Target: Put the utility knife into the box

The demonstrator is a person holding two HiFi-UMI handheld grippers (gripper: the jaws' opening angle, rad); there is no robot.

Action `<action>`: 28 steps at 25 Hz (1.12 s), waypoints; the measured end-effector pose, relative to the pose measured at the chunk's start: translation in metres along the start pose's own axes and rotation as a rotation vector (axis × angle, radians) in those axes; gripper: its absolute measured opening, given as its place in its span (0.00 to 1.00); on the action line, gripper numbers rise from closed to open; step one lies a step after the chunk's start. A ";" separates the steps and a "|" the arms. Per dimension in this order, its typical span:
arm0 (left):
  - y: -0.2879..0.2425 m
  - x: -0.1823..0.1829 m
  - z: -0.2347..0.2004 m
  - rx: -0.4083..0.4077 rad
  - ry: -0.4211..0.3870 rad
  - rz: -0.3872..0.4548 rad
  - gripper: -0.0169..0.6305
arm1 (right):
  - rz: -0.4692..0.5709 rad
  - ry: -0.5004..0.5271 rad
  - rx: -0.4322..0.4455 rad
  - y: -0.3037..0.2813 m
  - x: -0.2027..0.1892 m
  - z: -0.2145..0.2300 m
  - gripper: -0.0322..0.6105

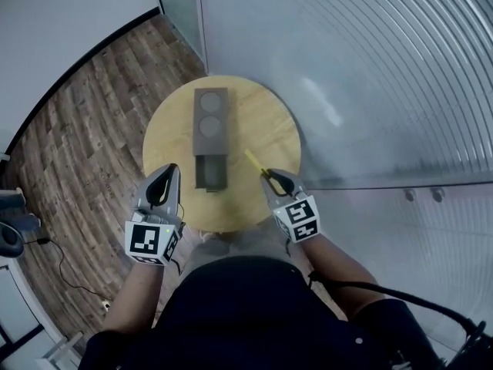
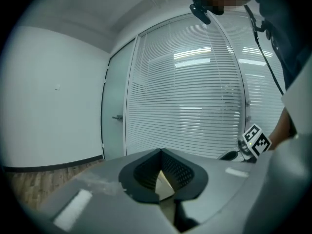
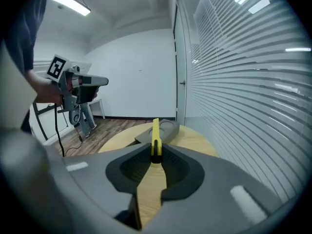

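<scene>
Hovering at the left edge of the round wooden table [image 1: 262, 114], the left gripper [image 1: 171, 169] has its jaws drawn together at the tips, and nothing shows between them in its own view. Moving across to the middle of the tabletop, there's the dark grey box [image 1: 211, 122]. Its far section carries two round recesses on top. Its near section [image 1: 210, 173] is pulled out and open toward the person, and the inside reads only as dark shadow, so I can't tell whether anything lies in it. Over to the right, the right gripper [image 1: 269, 176] has its jaws narrowed onto the yellow utility knife [image 1: 254, 161], pinching one end. The knife juts out past the fingertips, angled toward the box, just beside the open section and not touching it.
</scene>
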State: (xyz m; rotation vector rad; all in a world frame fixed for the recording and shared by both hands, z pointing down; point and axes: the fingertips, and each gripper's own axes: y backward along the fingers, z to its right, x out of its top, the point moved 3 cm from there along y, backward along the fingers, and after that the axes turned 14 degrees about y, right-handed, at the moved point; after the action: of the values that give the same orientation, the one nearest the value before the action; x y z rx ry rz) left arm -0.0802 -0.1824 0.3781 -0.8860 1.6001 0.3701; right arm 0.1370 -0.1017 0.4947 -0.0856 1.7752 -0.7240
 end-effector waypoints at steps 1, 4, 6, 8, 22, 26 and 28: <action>0.004 0.004 -0.001 0.001 -0.004 0.010 0.04 | 0.009 -0.003 0.000 0.002 0.006 -0.001 0.17; 0.015 0.018 -0.006 0.008 -0.014 0.037 0.03 | 0.029 0.006 0.002 0.007 0.024 -0.008 0.17; 0.022 0.026 -0.008 0.014 -0.017 0.052 0.03 | 0.037 0.017 0.008 0.010 0.033 -0.013 0.17; 0.027 0.031 -0.011 0.022 -0.021 0.064 0.04 | 0.041 0.028 0.019 0.008 0.039 -0.018 0.17; 0.080 0.029 -0.040 0.170 -0.016 0.116 0.04 | 0.065 0.102 0.143 -0.026 0.057 -0.051 0.17; 0.098 0.033 -0.053 0.214 -0.006 0.126 0.04 | 0.064 0.126 0.185 -0.039 0.070 -0.066 0.17; 0.105 0.030 -0.058 0.237 0.001 0.128 0.04 | 0.069 0.134 0.204 -0.044 0.073 -0.073 0.17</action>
State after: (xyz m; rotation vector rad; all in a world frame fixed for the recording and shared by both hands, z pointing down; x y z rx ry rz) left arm -0.1955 -0.1626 0.3394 -0.6055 1.6672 0.2626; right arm 0.0338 -0.1363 0.4665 0.1643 1.8111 -0.8732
